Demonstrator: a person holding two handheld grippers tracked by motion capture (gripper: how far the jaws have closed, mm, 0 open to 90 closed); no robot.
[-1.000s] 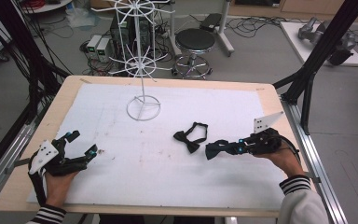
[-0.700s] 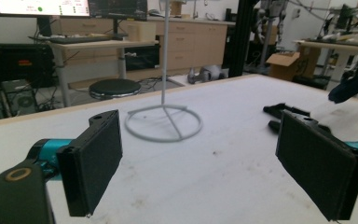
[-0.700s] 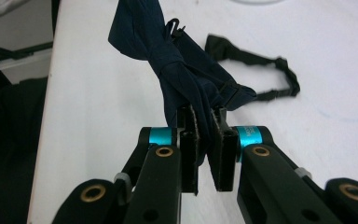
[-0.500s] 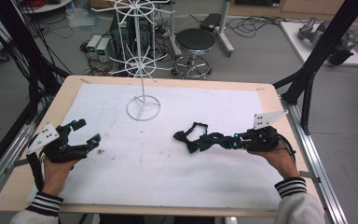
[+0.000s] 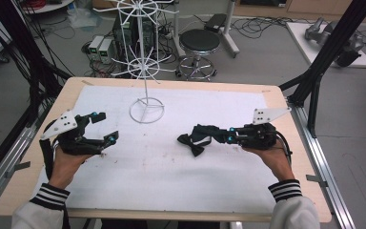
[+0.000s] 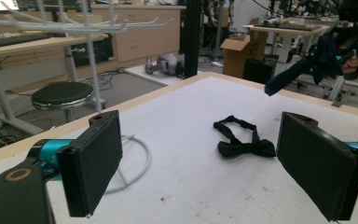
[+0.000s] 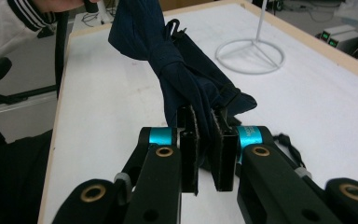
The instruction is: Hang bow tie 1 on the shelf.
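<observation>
At the left of the high view, the left gripper [image 5: 103,128] rests low over the white-covered wooden desk [image 5: 171,181] with its jaws spread wide and nothing between them. Its own view shows the two black padded jaws far apart, framing a black fabric bow tie [image 6: 242,141] lying flat on the desk. Further right, near the far edge, stands a white wire display rack [image 5: 146,71] on a round ring base. Right of centre, the black bow tie [image 5: 193,140] touches the desk just beside the right gripper [image 5: 213,135]. The right gripper [image 7: 204,122] is clenched on a dark navy cloth tie [image 7: 177,70], whose folded length rises up from between the nearly closed jaws in its own view.
</observation>
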